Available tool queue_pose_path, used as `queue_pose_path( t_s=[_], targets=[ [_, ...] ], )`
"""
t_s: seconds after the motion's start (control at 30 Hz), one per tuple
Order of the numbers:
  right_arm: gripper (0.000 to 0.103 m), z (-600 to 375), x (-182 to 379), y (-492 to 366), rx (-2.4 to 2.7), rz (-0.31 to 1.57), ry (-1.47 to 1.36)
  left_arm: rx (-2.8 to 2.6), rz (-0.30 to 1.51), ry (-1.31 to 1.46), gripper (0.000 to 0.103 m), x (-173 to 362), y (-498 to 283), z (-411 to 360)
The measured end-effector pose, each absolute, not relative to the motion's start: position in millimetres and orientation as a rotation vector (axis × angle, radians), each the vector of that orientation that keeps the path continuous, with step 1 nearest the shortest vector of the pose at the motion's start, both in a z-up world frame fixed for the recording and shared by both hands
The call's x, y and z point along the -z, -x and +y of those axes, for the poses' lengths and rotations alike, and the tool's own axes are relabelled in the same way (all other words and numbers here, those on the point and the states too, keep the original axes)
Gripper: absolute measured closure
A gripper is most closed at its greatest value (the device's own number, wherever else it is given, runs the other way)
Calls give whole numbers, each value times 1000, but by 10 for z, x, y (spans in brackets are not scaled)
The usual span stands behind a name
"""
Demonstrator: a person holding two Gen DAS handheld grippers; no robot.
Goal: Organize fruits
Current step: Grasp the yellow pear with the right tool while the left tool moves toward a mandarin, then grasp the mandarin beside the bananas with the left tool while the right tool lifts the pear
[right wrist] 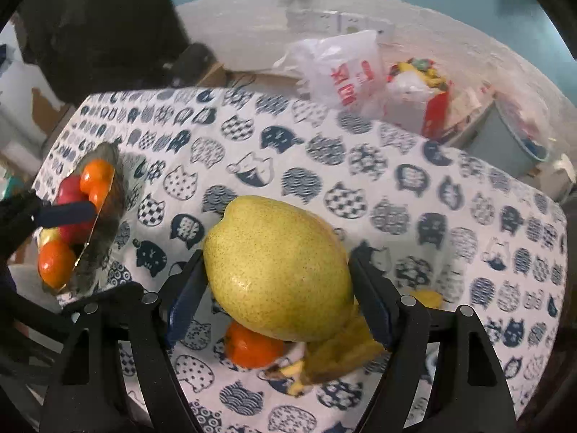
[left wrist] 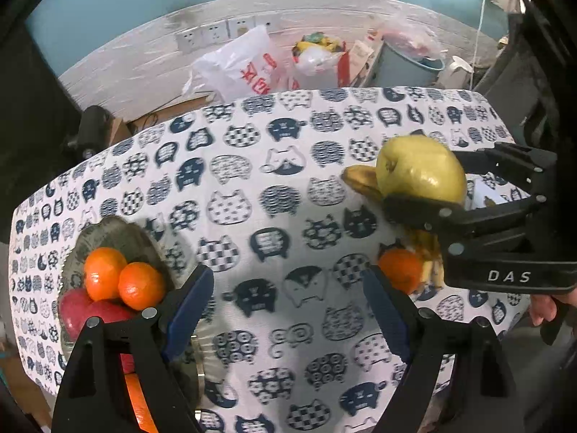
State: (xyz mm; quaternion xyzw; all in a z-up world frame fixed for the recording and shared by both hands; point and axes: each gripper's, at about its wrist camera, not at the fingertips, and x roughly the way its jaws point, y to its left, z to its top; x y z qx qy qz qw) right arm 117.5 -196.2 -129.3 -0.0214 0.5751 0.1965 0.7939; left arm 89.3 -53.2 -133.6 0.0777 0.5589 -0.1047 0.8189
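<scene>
Yellow-green pear is the item in transit: it sits between the blue pads of the right tongs, gripped on both flanks and carried clear of the surface, as the left wrist view confirms, where the pear hangs above the cat-print cloth with nothing under it.

Completed, as far as can be seen: a plate at the left end of the surface already holds two oranges on top of a red apple. The right wrist view shows a further orange at the near edge of the same plate and a small yellow patch beside it, which I cannot identify.

Outstanding: one orange lies on the cloth directly under the carried pear, and next to it a bunch of bananas, partly hidden by the right tongs. Both are well apart from the plate. The pear itself has not yet reached the plate.

Left tongs stand wide and empty, nothing between the pads, hovering over bare cloth just beside the plate, with one finger overlapping the plate's rim in view.

Judgement: the job is somewhat past the halfway mark. Four fruits appear sorted, one is in the air, two remain on the cloth. The plate is already stacked, so room for the pear and bananas looks tight, and a rounded fruit set on the heap could roll off
</scene>
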Motion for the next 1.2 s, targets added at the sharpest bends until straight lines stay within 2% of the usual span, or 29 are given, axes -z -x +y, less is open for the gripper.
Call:
queue_pose_path(
  t_s=[0.43, 0.93, 0.97, 1.03, 1.1, 1.13, 1.17, 1.2],
  targets=[
    [25, -2683, 1157, -1031, -300, 1219, -70, 357, 1295, -117, 17, 1704, -907, -1150],
    [25, -2950, 1154, -993, -276, 1219, -124, 347, 1373, -63, 17, 2145, -959, -1186],
    [25, -2940, 1155, -995, -279, 1220, -122, 353, 1375, -63, 19, 2166, -958, -1198],
    [25, -2919, 1170, -1007, -285, 1223, -118, 375, 1383, -70, 30, 2207, -945, -1227],
    [25, -2899, 1183, -1007, -288, 1225, -113, 385, 1378, -96, 38, 2220, -941, -1271],
    [25, -2887, 1190, -1007, -289, 1227, -109, 402, 1373, -103, 50, 2220, -933, -1292],
    [25, -2877, 1193, -1006, -289, 1228, -107, 419, 1377, -101, 54, 2234, -911, -1310],
    [25, -2872, 1196, -1005, -290, 1229, -105, 418, 1379, -108, 54, 2240, -905, -1324]
  ],
)
